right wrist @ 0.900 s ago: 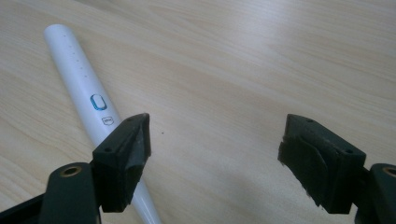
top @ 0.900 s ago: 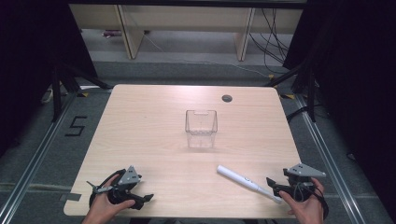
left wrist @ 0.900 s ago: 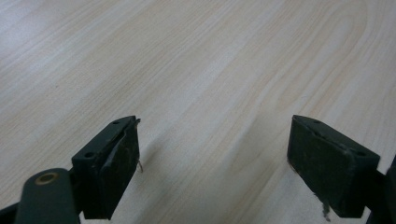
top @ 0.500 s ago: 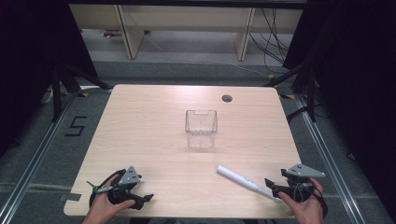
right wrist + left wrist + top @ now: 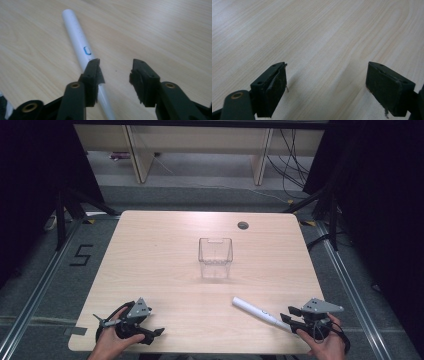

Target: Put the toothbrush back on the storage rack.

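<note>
Right hand-held gripper [image 5: 115, 75] beside white tube [image 5: 77, 42], table-edge

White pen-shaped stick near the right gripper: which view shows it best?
The right gripper view. The white stick lies close up there, its blue oval mark visible, its near part passing behind one of the gripper's fingers. The high view gives its whole length, small, on the table. The left gripper view adds nothing on it.

- Your left gripper [image 5: 131, 324] rests low at the near left, jaws wide apart.
- Your right gripper [image 5: 295, 317] sits near right, jaws partly open, gripping nothing.
</note>
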